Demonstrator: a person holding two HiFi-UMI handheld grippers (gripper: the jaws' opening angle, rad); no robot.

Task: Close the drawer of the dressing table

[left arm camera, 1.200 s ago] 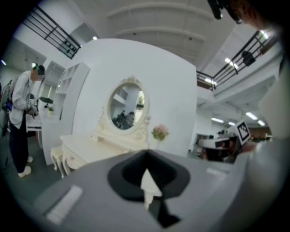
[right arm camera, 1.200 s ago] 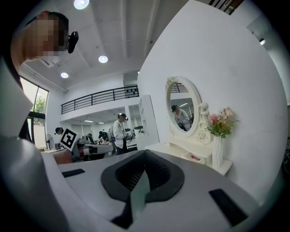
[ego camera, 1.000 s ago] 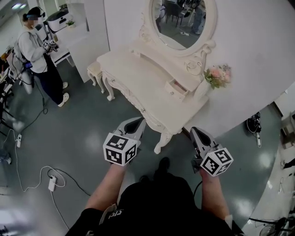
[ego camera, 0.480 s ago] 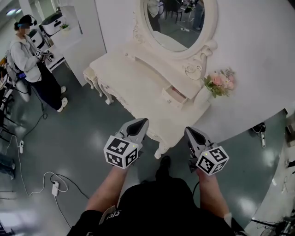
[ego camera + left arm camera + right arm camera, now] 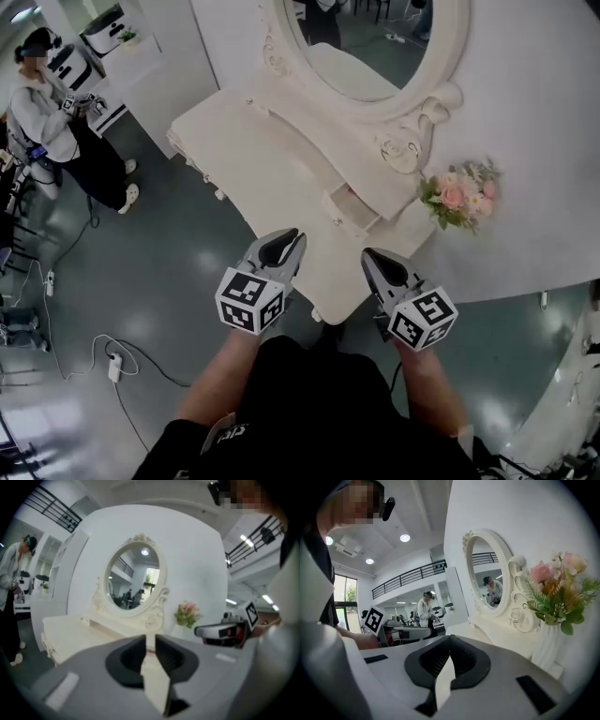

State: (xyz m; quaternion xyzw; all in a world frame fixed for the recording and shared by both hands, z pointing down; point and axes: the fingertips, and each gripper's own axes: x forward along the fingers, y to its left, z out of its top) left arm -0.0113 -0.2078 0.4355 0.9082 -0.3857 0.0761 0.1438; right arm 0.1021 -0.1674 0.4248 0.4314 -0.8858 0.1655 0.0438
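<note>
The white dressing table point(image 5: 272, 178) stands against the wall under an oval mirror point(image 5: 375, 47). Its small drawer point(image 5: 349, 211) sits pulled out below the mirror frame, right of centre. Both grippers hover over the table's front edge, short of the drawer. My left gripper point(image 5: 291, 236) point(image 5: 149, 641) is left of the drawer; its jaws have just been opening and show a narrow gap with nothing in it. My right gripper point(image 5: 367, 255) point(image 5: 450, 639) points at the table's right end with its tips together and empty.
A vase of pink flowers point(image 5: 457, 195) point(image 5: 558, 592) stands on the table's right end beside the drawer. A person point(image 5: 47, 103) stands at the far left near a white cabinet point(image 5: 141, 66). A cable with a power strip point(image 5: 117, 366) lies on the grey floor.
Both grippers have moved forward from in front of the table to over its front edge. The table and the drawer have come closer in the head view.
</note>
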